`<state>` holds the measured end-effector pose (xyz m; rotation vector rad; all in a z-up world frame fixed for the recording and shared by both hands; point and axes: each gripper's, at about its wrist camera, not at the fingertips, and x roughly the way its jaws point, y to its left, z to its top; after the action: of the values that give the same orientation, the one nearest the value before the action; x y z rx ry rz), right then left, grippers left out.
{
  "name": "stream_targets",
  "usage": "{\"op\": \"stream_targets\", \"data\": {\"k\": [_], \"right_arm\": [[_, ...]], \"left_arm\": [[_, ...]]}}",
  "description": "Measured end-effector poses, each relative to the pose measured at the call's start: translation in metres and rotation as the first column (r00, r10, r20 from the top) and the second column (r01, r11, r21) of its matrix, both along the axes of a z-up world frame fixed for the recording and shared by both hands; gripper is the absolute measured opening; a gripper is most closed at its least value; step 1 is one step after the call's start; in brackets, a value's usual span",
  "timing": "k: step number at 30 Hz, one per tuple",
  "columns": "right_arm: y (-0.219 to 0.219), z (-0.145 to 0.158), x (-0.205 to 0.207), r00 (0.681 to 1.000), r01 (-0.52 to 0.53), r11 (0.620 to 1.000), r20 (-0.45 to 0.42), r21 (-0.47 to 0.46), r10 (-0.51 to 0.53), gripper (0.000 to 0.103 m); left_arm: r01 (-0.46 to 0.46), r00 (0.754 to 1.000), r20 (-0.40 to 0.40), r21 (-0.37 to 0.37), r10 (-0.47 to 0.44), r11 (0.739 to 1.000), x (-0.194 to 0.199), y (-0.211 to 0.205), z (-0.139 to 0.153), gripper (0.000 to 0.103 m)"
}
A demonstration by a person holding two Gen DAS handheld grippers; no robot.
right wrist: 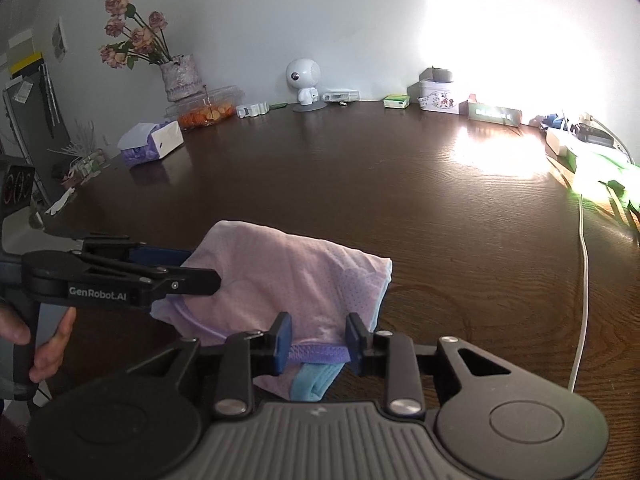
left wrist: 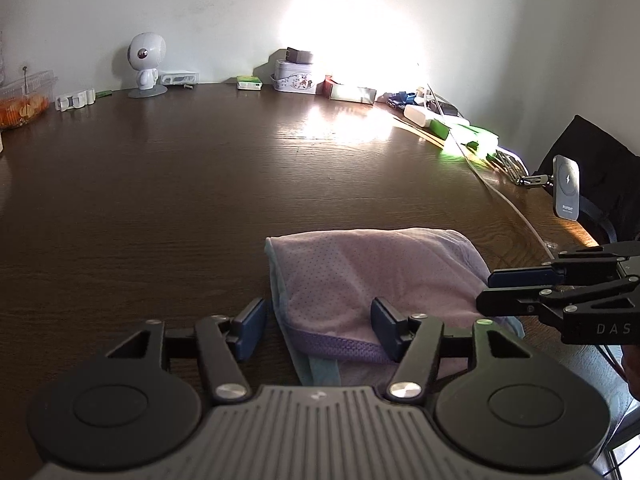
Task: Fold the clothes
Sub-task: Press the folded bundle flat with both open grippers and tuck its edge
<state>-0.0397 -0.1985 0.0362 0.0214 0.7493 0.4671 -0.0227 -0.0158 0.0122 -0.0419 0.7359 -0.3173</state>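
A folded lilac mesh garment [left wrist: 360, 272] [right wrist: 288, 272] with a purple waistband [right wrist: 318, 354] and pale blue trim lies on the dark wooden table [left wrist: 160, 200]. My left gripper [left wrist: 318, 328] is open at the garment's near left corner: one finger rests over the cloth, the other stands beside it above the bare wood. My right gripper [right wrist: 318, 342] is open a little, with the waistband lying between its blue pads. Each gripper shows in the other's view: the right gripper [left wrist: 486, 291] at the garment's right edge, the left gripper [right wrist: 208, 276] at its left edge.
Along the far wall stand a white robot figure [left wrist: 146, 64], a printed tin [left wrist: 294, 78], small boxes and green packets [left wrist: 476, 136]. A white cable [right wrist: 582, 280] runs down the right side. A tissue box [right wrist: 152, 144], a flower vase [right wrist: 182, 78] and a phone mount [left wrist: 566, 188] sit at the edges.
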Motion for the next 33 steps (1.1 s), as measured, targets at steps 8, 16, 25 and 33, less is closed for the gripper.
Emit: {"op": "stream_targets", "data": {"k": [8,16,25,33], "right_arm": [[0.005,0.008,-0.015,1.000,-0.014,1.000,0.021,-0.023,0.014,0.046],[0.004,0.013,-0.029,0.999,0.018,0.999,0.040,-0.032,-0.017,0.046],[0.003,0.023,-0.012,0.993,0.090,0.995,0.074,0.032,-0.092,0.042],[0.017,-0.007,0.008,0.997,0.078,0.997,-0.022,0.001,-0.078,0.038]], "left_arm": [[-0.009,1.000,0.008,0.005,0.009,1.000,-0.012,0.003,0.006,0.070],[-0.030,0.998,0.048,-0.004,0.031,1.000,-0.031,0.007,0.020,0.078],[-0.039,0.998,0.049,-0.011,0.039,0.999,-0.007,-0.009,0.028,0.085],[0.004,1.000,-0.020,0.046,-0.003,0.999,-0.013,-0.013,-0.006,0.071]]}}
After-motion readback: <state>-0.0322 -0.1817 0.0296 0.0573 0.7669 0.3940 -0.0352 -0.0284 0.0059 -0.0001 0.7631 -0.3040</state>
